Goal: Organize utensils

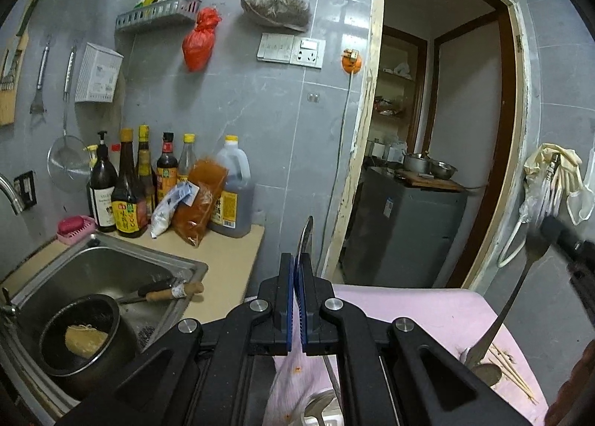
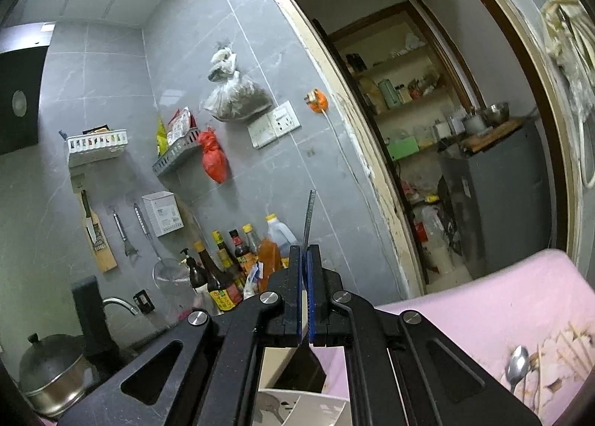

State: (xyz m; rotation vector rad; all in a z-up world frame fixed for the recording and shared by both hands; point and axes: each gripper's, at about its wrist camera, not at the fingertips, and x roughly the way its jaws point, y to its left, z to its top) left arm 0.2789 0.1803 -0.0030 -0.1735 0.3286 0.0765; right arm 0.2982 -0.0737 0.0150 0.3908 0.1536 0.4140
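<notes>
In the left wrist view my left gripper (image 1: 298,258) is shut on a thin metal utensil (image 1: 307,234), seen edge-on and rising above the pads. In its own view my right gripper (image 2: 306,251) is shut on a slim metal utensil (image 2: 309,216) that points upward. The left wrist view shows this right gripper (image 1: 557,236) at the far right, with a fork-like utensil (image 1: 513,296) slanting down from it toward the pink table (image 1: 427,310). A spoon (image 2: 518,362) and wooden chopsticks (image 1: 511,376) lie on the table. I cannot tell which end of either utensil is pinched.
A steel sink (image 1: 111,270) at the left holds a dark pot (image 1: 81,336) and a wooden-handled tool (image 1: 167,292). Sauce bottles (image 1: 126,188) line the counter. An open doorway (image 1: 438,128) is ahead. A white container (image 2: 297,407) sits under the right gripper. A lidded pot (image 2: 52,374) stands low left.
</notes>
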